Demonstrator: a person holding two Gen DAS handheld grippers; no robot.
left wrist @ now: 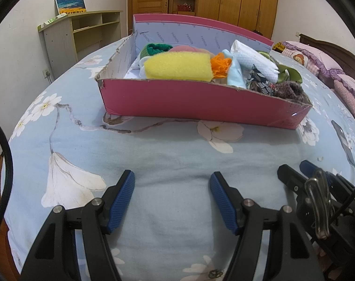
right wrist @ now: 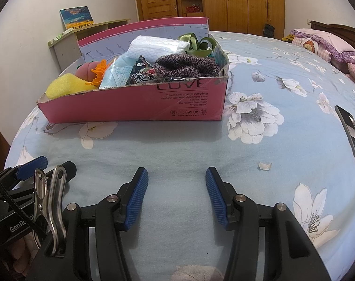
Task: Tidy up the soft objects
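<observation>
Hand-held gripper [left wrist: 171,178] empty; pink box [left wrist: 201,103] lengthwise crosswise.

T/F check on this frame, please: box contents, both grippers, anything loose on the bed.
1. The yellow sponge lies inside the pink box. True.
2. The left gripper is shut on the knitted sock. False: its jaws stand open over bare bedsheet, and the knitted sock is in the box.
3. The right gripper holds nothing. True.
4. The box stands on the wooden shelf. False: it stands on the bed; the shelf is by the wall behind.
5. A phone lies on the sheet, to the right of the box. True.
</observation>
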